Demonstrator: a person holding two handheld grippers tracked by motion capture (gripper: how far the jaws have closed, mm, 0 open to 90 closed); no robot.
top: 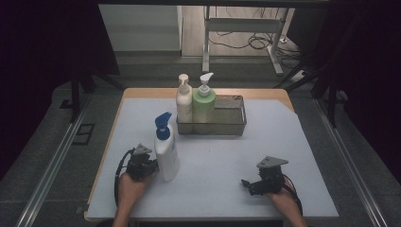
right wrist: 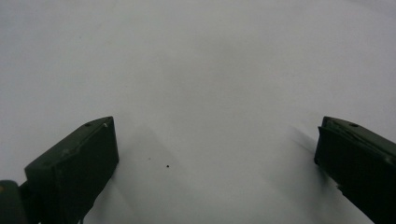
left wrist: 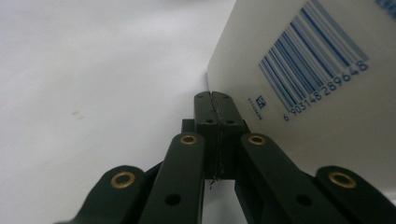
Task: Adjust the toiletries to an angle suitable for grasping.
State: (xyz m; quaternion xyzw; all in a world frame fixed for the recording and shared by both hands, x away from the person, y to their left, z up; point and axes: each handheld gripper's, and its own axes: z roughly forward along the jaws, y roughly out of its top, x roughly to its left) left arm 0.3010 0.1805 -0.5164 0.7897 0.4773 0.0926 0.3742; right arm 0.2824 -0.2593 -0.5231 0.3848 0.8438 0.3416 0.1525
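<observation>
A white pump bottle with a blue pump head [top: 166, 151] stands upright on the white mat, front left. My left gripper [top: 152, 165] sits right beside it on its left. In the left gripper view the jaws [left wrist: 213, 95] are pressed together with nothing between them, their tips at the bottle's barcode side [left wrist: 317, 70]. At the front right my right gripper [top: 247, 183] rests low over the mat. Its fingers [right wrist: 70, 168] stand wide apart over bare white surface, holding nothing.
A wire basket [top: 236, 124] stands at the back middle of the table, with a cream pump bottle [top: 184, 101] and a green pump bottle [top: 204, 105] in its left end. The white mat [top: 222, 156] covers the wooden tabletop. Floor rails run along both sides.
</observation>
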